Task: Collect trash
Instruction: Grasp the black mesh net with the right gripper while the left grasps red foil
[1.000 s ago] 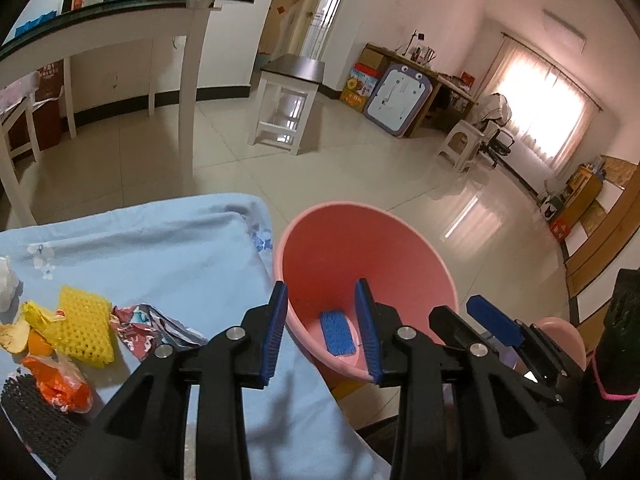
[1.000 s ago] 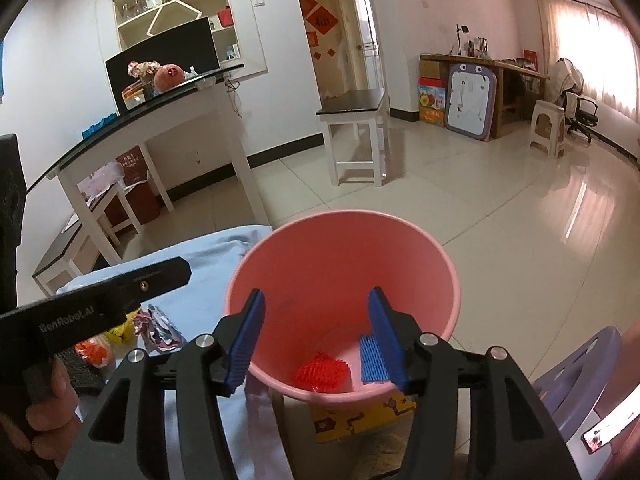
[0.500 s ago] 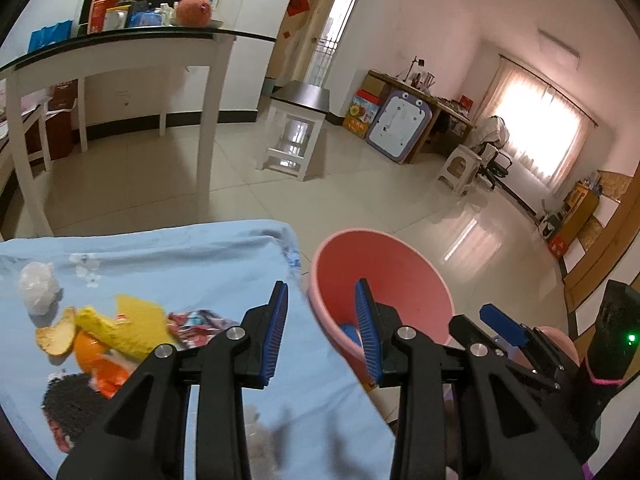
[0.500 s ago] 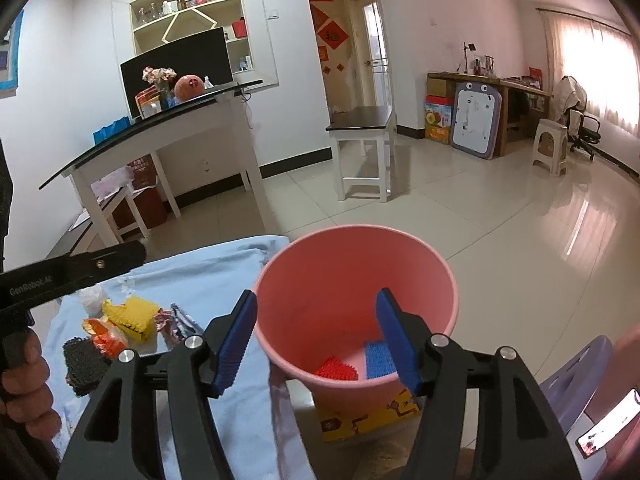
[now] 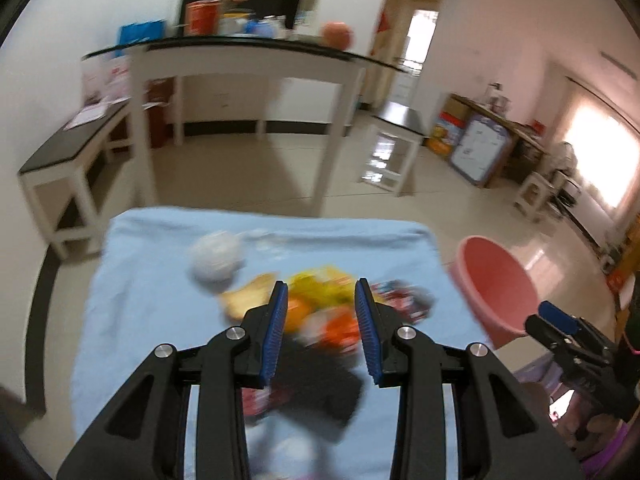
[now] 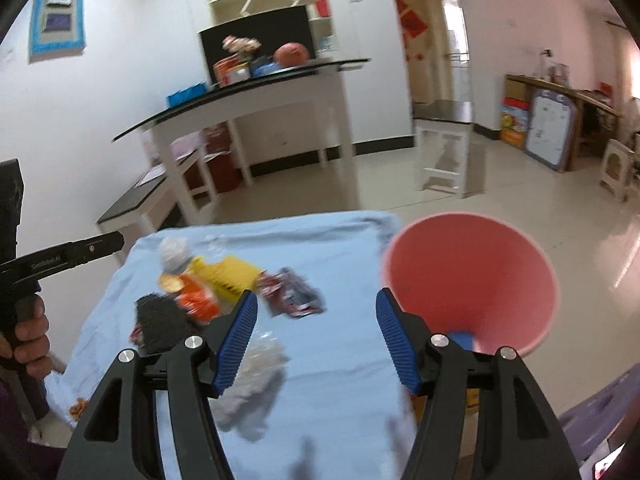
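Both grippers spread and empty above the trash pile

Left gripper (image 5: pixel 322 330) hangs over the blurred scraps (image 5: pixel 320 308) on the blue cloth (image 5: pixel 152 292) — pink bucket (image 5: pixel 496 284) at 3 o'clock; right gripper (image 6: pixel 316 336) finds the scraps at 10 o'clock, bucket at 2 — blue piece (image 6: pixel 462 338) inside

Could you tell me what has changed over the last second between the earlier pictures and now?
Both claws have swung away from the pink bucket toward the trash pile on the blue cloth. The left claw now points at the pile; the right claw is over the cloth, beside the bucket. Nothing was grabbed or released. Both stay open and empty; the trash lies as before.
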The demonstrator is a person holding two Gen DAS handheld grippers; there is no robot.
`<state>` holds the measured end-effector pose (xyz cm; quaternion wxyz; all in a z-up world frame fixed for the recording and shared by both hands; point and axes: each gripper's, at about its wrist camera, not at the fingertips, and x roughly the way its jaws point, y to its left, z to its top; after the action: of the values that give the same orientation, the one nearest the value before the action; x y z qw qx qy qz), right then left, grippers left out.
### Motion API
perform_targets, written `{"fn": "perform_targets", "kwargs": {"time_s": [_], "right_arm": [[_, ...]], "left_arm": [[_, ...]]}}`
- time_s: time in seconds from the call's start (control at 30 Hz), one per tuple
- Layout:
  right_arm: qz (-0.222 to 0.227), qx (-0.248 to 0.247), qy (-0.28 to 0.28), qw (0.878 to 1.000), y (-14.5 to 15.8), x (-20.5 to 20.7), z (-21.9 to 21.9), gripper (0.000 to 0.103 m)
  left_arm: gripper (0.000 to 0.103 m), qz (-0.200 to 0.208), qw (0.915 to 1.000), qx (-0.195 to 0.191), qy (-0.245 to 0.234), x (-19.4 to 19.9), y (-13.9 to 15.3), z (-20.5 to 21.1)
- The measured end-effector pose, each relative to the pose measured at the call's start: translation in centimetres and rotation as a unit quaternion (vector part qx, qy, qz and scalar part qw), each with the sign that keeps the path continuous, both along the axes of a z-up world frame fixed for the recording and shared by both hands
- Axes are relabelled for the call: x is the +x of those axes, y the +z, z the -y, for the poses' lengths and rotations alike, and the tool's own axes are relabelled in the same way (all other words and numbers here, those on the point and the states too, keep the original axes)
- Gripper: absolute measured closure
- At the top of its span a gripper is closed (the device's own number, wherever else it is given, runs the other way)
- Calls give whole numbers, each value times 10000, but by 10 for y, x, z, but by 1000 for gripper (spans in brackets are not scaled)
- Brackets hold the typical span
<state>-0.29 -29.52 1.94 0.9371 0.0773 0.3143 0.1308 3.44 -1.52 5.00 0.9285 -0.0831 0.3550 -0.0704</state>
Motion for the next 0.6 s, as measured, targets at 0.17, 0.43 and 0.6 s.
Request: {"fn": "perform_targets", "kwargs": {"time_s": [0.17,0.43,0.6], "right_arm": [[-230,-31,325,9992,-11,0,-26,42],[-513,-100,564,9970,-26,9,-51,42],[-576,29,783,9953,-28,13,-59,42]], "left_arm": [[68,-328,9985,-77,437,-17,-21,-46],[68,-732,9965,-115,395,-30,-58,-60],[68,-1058,9942,-115,147,-22,-85,-45]]}}
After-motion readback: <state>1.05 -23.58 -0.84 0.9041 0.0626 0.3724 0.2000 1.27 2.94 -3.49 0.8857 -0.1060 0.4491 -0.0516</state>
